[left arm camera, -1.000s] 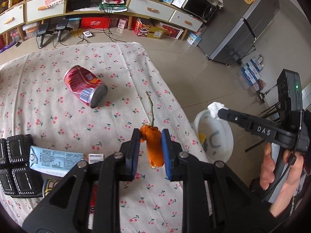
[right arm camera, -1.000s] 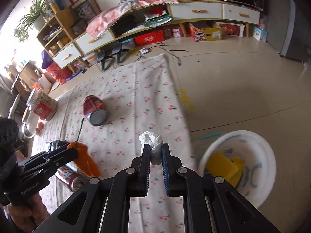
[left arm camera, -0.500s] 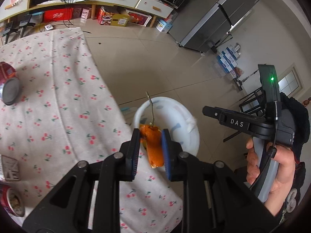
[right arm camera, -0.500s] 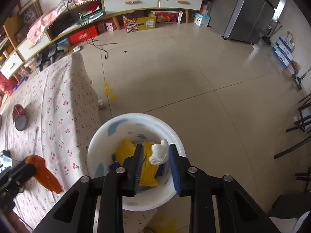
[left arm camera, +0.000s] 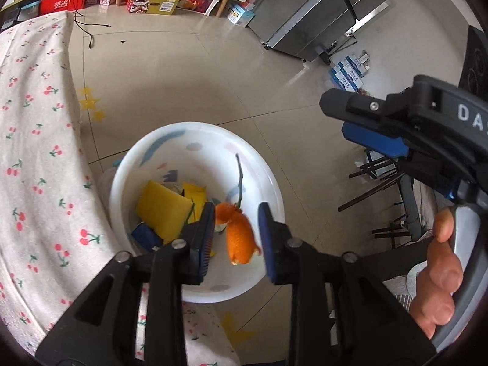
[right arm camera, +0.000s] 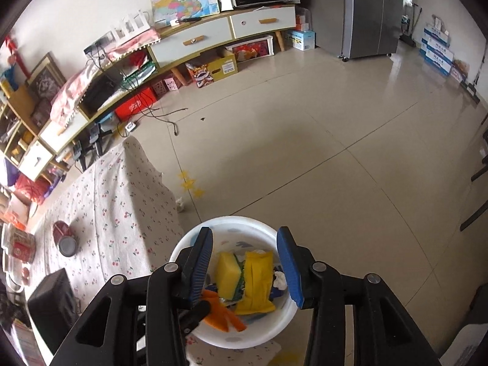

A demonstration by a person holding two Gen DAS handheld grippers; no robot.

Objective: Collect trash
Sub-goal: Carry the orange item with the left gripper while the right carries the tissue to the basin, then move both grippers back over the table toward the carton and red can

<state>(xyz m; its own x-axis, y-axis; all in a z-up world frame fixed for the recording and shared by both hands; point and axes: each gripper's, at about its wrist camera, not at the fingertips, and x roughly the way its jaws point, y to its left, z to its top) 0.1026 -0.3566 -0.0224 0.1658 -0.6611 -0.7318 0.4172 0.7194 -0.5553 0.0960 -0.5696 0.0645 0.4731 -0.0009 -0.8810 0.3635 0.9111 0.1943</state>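
Over the round white plastic basin, the left gripper was opening, its pads clear of the orange stemmed peel between them. The right gripper was opening too, empty, above the yellow sponge.

The basin is white with faint blue marks. A yellow sponge and orange peel lie inside. The desk cloth shows red cherries.

Hung over white basin, jaws opening with nothing between; below them lay yellow sponge, yellow packet, white wad, orange peel.
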